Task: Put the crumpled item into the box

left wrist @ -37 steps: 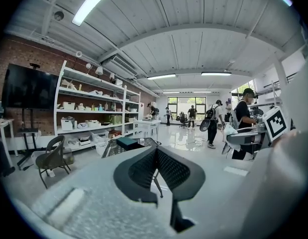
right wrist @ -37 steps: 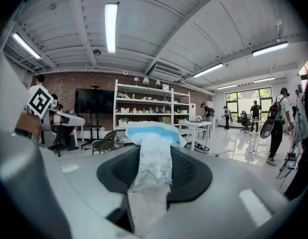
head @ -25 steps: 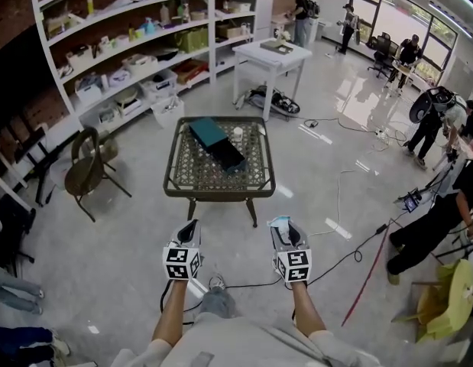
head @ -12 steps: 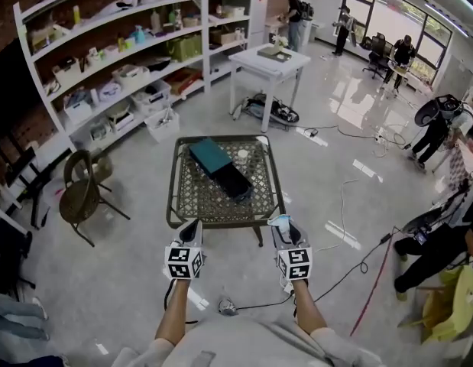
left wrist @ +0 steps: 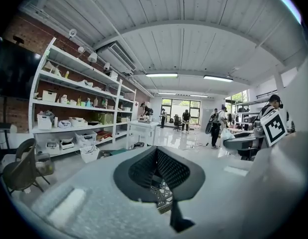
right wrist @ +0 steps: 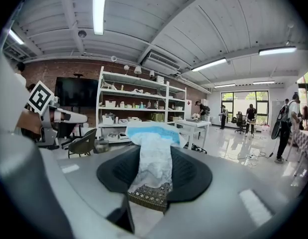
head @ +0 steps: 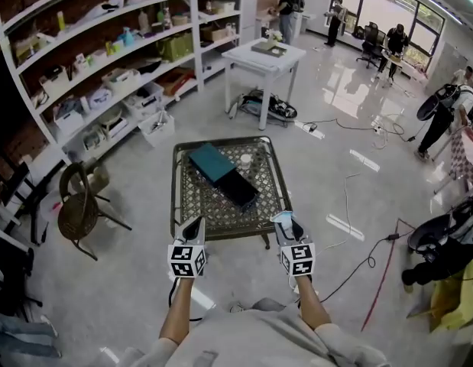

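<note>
A crumpled pale blue and white item (right wrist: pixel 154 151) sticks up between the pads of my right gripper (right wrist: pixel 154 166), which is shut on it. In the head view that right gripper (head: pixel 284 222) hovers at the near edge of the woven metal table (head: pixel 192 205), with the crumpled item (head: pixel 281 217) at its tip. On the table lies a dark open box (head: pixel 241 189) with its teal lid (head: pixel 211 162) beside it. My left gripper (head: pixel 193 228) is level with the right one; its fingertips meet with nothing between them (left wrist: pixel 155 151).
A small white object (head: pixel 245 159) sits on the table behind the box. White shelves (head: pixel 106 75) line the left wall, with a chair (head: pixel 74 211) in front. A white table (head: pixel 268 54) stands beyond, cables (head: pixel 358 260) cross the floor, and a person (head: pixel 442 243) crouches at right.
Both grippers and the head camera have moved forward to the table; the grippers' tips now reach its near edge. The right gripper still holds the crumpled item.
</note>
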Demonstrator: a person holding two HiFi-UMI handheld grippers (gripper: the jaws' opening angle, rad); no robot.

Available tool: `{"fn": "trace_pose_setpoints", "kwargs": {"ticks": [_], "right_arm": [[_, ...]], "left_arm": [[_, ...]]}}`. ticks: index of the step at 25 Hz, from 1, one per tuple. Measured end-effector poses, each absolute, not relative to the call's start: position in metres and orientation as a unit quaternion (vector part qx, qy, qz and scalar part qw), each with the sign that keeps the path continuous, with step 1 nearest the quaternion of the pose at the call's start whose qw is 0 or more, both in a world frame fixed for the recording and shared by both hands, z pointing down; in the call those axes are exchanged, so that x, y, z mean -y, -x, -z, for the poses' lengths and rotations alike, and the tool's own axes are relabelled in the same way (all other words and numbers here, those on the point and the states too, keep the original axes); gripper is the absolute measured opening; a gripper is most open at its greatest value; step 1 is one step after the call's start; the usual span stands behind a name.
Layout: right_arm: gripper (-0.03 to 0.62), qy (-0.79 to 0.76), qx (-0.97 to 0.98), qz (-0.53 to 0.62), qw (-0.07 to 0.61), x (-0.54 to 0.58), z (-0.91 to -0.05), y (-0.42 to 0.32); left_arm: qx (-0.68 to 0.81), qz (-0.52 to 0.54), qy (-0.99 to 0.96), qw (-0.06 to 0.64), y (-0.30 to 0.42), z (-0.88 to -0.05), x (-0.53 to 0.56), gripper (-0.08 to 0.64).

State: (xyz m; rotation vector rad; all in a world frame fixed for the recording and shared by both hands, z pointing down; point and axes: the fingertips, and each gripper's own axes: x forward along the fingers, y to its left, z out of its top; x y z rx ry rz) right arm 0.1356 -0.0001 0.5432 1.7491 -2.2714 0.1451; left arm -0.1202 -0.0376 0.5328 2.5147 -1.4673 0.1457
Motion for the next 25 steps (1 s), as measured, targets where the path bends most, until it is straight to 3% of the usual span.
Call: {"fn": "trace_pose_setpoints", "kwargs": {"ticks": [13, 25], "right_arm": [[0.161, -0.591, 0.792, -0.067, 0.137, 0.03, -0.558, -0.116], [0.163, -0.57, 0.809, -0.066, 0.132, 0.127, -0.565, -0.118]], "left_arm": [[0.498, -0.068, -0.856, 0.122, 0.132, -0.548, 0.061, 0.006], [0.521, -0.067, -0.842, 0.12, 0.129, -0.55, 0.144, 0.006]]}}
